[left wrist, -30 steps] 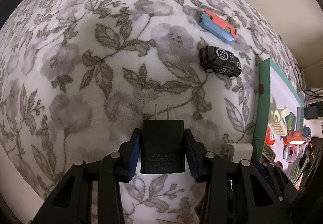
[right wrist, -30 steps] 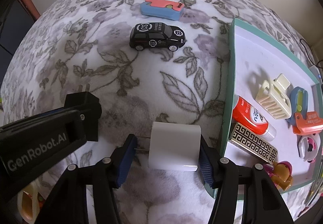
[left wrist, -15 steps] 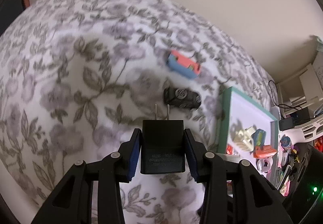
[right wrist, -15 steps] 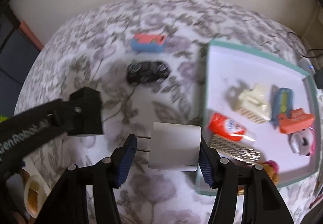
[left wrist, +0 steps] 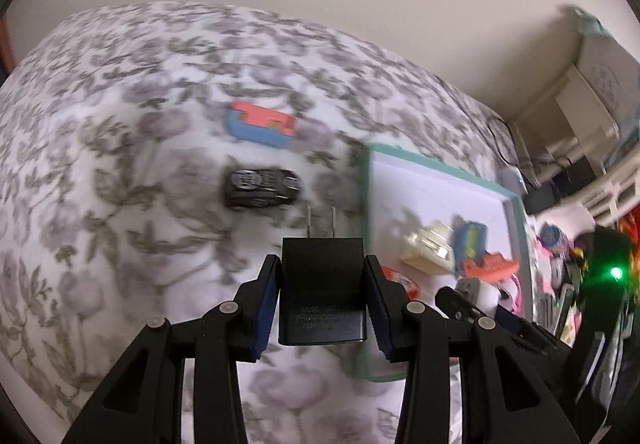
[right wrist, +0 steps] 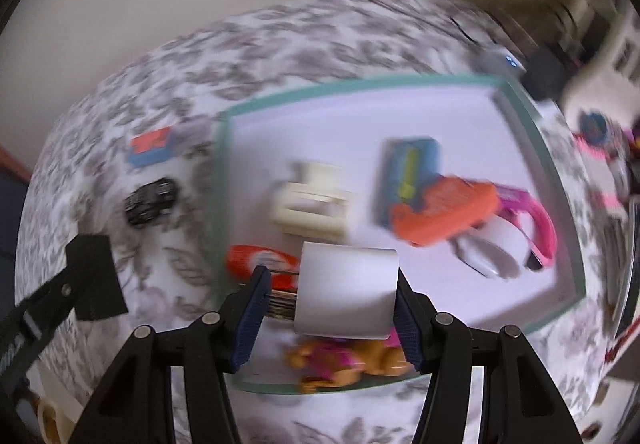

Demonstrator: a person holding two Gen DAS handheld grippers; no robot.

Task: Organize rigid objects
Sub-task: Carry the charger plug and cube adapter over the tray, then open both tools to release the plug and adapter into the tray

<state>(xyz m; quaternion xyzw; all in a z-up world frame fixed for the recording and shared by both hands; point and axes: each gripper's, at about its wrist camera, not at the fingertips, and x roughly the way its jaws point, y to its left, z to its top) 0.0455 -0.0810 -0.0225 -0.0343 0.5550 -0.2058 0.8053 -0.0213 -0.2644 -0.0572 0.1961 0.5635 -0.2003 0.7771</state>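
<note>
Still unsorted on the floral bedspread (left wrist: 120, 172) at left: red-and-blue block (left wrist: 260, 124), black toy car (left wrist: 262, 188). Centre, left tool (left wrist: 322, 296) clenched on matte black charger (left wrist: 322, 284), prongs forward, short of the tray. Rightward, right tool (right wrist: 328, 308) clamping smooth white charger (right wrist: 346, 292) above teal-rimmed tray (right wrist: 360, 86), already holding comb, glue and clips. Roughly halfway, by judgement.

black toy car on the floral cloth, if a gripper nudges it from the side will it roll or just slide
The black toy car rests on its wheels, so an end-on nudge would probably roll it. A push against its side would more likely make it skid or tip. The floral cloth looks soft, so any roll would probably be short. It looks rigid and light.
</note>
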